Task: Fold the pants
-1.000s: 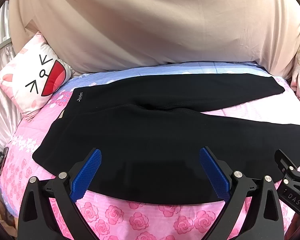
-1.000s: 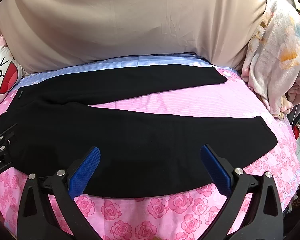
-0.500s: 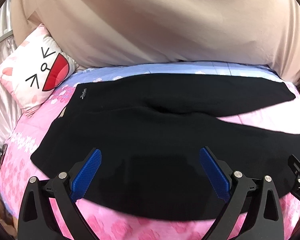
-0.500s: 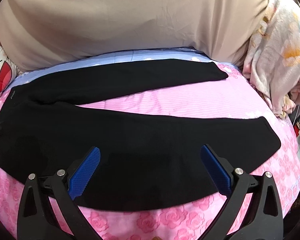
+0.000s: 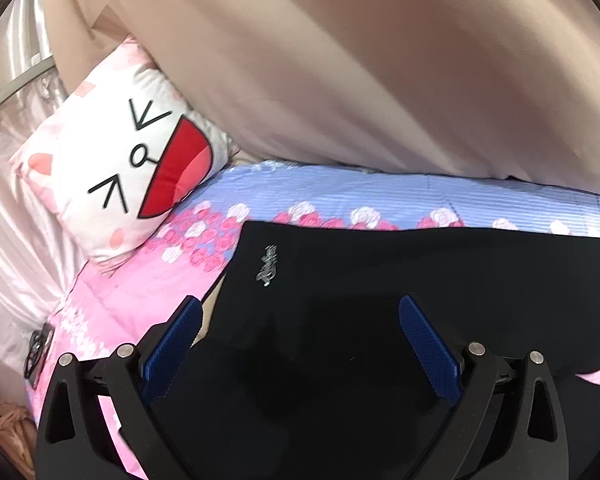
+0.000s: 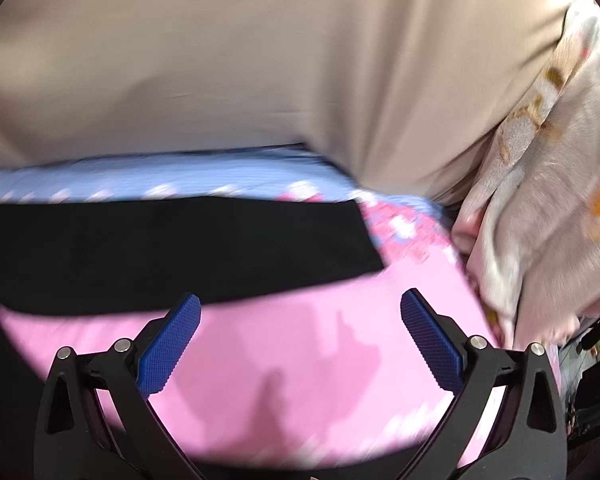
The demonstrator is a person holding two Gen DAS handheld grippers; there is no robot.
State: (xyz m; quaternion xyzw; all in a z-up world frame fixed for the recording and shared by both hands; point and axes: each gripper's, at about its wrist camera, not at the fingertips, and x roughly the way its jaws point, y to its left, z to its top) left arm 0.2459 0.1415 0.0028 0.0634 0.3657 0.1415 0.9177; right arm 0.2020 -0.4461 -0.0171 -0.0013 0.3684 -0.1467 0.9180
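Black pants (image 5: pixel 380 280) lie flat on a pink and blue flowered bedsheet (image 5: pixel 148 280). In the left wrist view the waistband corner with a small silver logo (image 5: pixel 268 270) sits just ahead of my left gripper (image 5: pixel 300 344), which is open over the waist area with nothing between its blue pads. In the right wrist view the far pant leg (image 6: pixel 180 248) stretches across, its hem ending right of centre. My right gripper (image 6: pixel 300 340) hangs open above bare pink sheet (image 6: pixel 300 360) between the legs. The near leg is mostly hidden below the frame.
A white cat-face pillow (image 5: pixel 132 172) leans at the left. A beige cloth (image 5: pixel 380 72) covers the back. A floral blanket (image 6: pixel 540 200) is bunched at the right. A small dark device (image 5: pixel 38 350) lies at the bed's left edge.
Both grippers have moved forward over the pants. The left one now reaches the waistband corner; the right one has passed the near leg and faces the far leg's hem. Both stay open.
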